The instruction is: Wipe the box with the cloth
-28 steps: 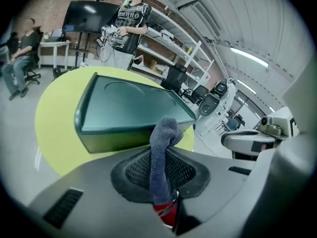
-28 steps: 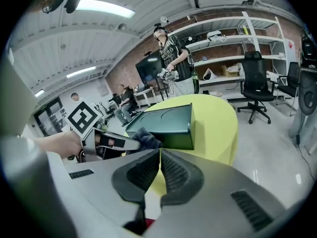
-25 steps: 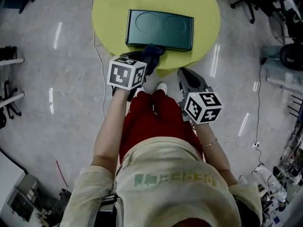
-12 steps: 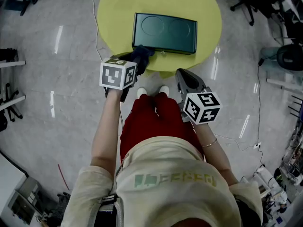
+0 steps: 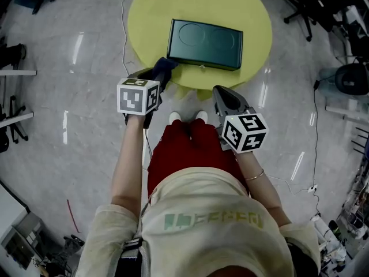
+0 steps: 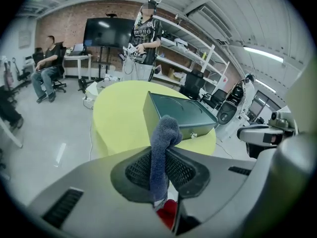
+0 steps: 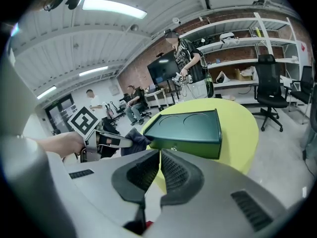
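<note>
A dark green box point(image 5: 206, 44) with two round dents in its lid lies on the round yellow table point(image 5: 144, 16). My left gripper point(image 5: 157, 77) is shut on a dark blue cloth point(image 5: 164, 67), which sits just off the box's near left corner at the table's edge. In the left gripper view the cloth point(image 6: 161, 143) stands up between the jaws of the left gripper point(image 6: 159, 155), with the box point(image 6: 179, 112) beyond it. My right gripper point(image 5: 222, 92) hangs over the floor near the table's front edge. Its jaws point(image 7: 159, 156) are shut on nothing and point at the box point(image 7: 190, 125).
Black office chairs point(image 5: 300, 2) stand at the far right and a cable point(image 5: 122, 16) runs over the floor left of the table. A standing person point(image 6: 144, 38) and a seated person point(image 6: 44, 66) are beyond the table, with shelves point(image 7: 247, 48) behind.
My left gripper has drawn the cloth left and back, from the box's near edge to just off its left corner. The right gripper has barely moved.
</note>
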`<state>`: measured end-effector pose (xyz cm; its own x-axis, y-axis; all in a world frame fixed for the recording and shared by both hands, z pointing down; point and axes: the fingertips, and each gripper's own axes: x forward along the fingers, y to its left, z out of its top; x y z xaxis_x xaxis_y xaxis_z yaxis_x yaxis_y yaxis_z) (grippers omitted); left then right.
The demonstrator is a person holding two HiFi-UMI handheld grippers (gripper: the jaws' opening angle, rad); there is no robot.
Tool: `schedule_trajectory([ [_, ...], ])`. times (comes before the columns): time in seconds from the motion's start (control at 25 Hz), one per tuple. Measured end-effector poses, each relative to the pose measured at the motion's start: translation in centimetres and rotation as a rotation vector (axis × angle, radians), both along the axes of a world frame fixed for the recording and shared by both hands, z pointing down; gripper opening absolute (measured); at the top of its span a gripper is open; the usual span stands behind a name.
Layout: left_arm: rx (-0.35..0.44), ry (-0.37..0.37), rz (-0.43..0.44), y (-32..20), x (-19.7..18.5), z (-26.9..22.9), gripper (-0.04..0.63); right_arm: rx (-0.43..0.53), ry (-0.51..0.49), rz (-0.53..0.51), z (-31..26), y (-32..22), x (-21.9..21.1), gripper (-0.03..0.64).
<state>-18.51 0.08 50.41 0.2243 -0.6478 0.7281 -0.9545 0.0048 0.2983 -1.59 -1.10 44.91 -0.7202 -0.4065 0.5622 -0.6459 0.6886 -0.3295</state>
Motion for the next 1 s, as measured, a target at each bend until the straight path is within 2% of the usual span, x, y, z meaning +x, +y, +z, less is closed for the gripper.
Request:
schedule_trajectory([
  [0.36, 0.103, -0.073, -0.158, 4.0, -0.8, -3.9, 0.061, 0.084, -0.085, -0.054, -3.3, -0.4, -0.4, 0.038],
  [0.6, 0.187, -0.114, -0.186, 6.2, 0.2, -7.1, 0.061, 0.149, -0.12, -0.083, -6.2, -0.2, -0.4, 0.038],
  [1.0, 0.412, -0.148, -0.192, 4.1, 3.4, -14.4, 0.061, 0.263, -0.217, -0.075, -11.3, -2.1, 1.9, 0.038],
])
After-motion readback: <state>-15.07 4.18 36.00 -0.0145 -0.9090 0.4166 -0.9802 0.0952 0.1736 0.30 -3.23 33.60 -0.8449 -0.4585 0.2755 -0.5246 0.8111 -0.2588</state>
